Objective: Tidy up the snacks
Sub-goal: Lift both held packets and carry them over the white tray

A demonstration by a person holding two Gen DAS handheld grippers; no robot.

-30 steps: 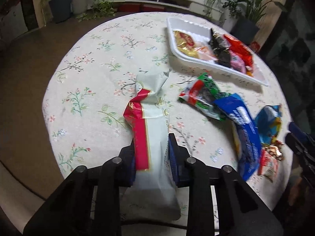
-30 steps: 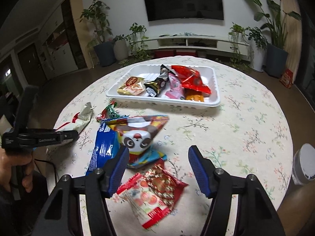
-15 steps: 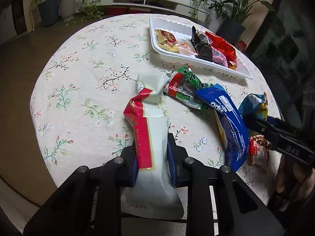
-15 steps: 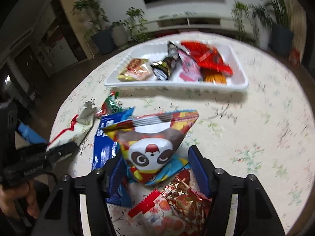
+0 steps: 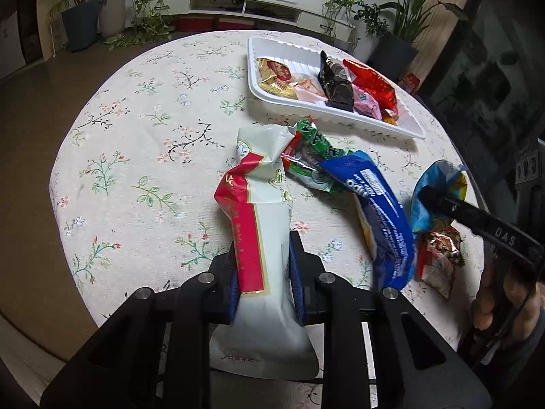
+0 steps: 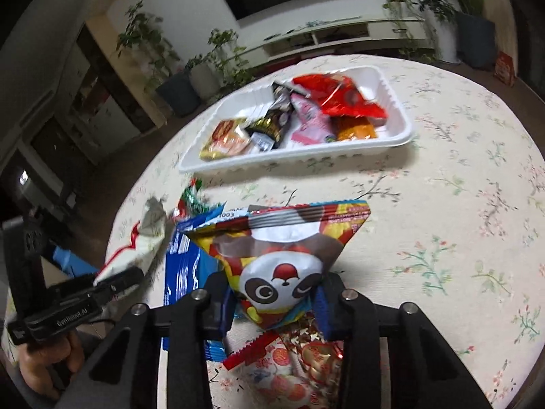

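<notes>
White-red snack bag [image 5: 264,238] sits lower centre of left wrist view, pinched by left tongs [image 5: 264,284] over the floral surface [image 5: 136,156]. Right tongs [image 6: 274,301] have just been closing w/ panda bag [image 6: 281,255] between them, pads pressing its sides. White tray [image 6: 299,151] w/ snacks upper centre; blue packet [image 5: 385,218] lies btw the bags.

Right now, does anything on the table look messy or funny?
Yes. Several snacks lie in a heap beside the white tray instead of in it: a blue packet overlaps a green-and-red one. The white-and-red bag in the left gripper is crumpled at its top.
</notes>
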